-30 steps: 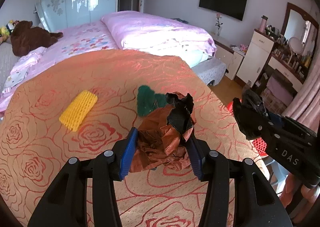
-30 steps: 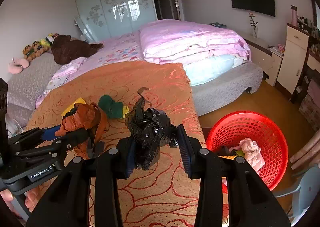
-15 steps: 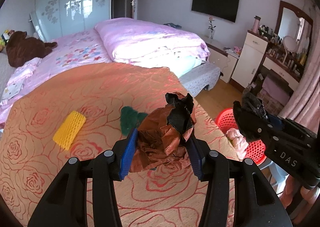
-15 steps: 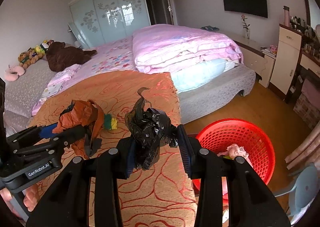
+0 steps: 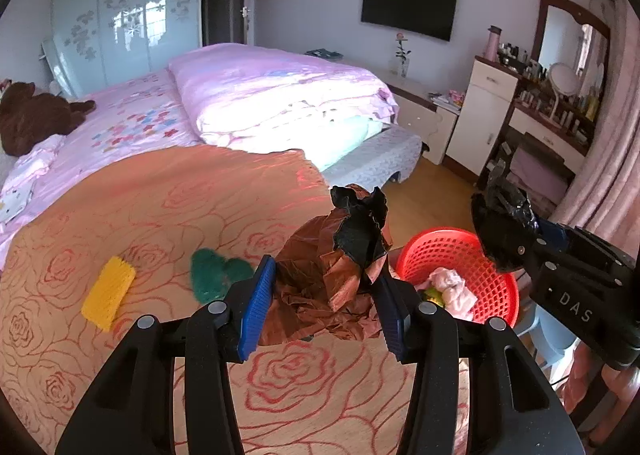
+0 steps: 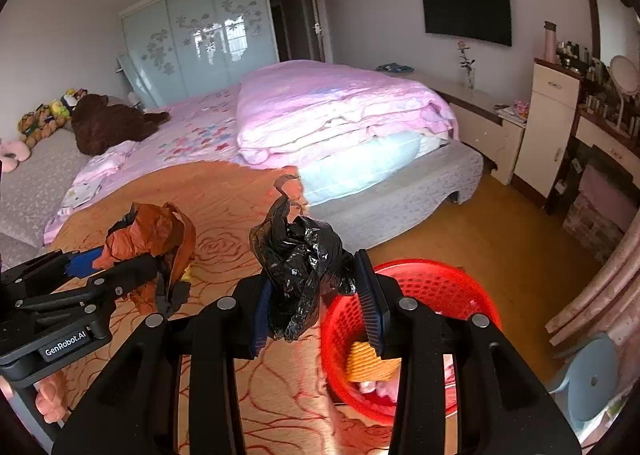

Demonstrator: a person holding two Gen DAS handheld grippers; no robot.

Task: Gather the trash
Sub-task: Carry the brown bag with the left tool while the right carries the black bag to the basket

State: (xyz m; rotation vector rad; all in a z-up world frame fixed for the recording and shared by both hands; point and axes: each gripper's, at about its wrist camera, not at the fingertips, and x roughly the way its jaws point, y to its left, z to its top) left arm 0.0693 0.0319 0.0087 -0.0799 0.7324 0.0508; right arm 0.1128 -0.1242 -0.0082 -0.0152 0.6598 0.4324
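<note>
Brown crumpled paper clamped between left gripper fingers, above orange rose-patterned bedspread. Black plastic bag pinched between right gripper fingers. Red basket just beyond and below right fingers, holding scraps. Yellow foam net and green scrap lying on bedspread, left of left fingers.

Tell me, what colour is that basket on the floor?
Red, a mesh-walled plastic basket, clearest in the right wrist view.
</note>
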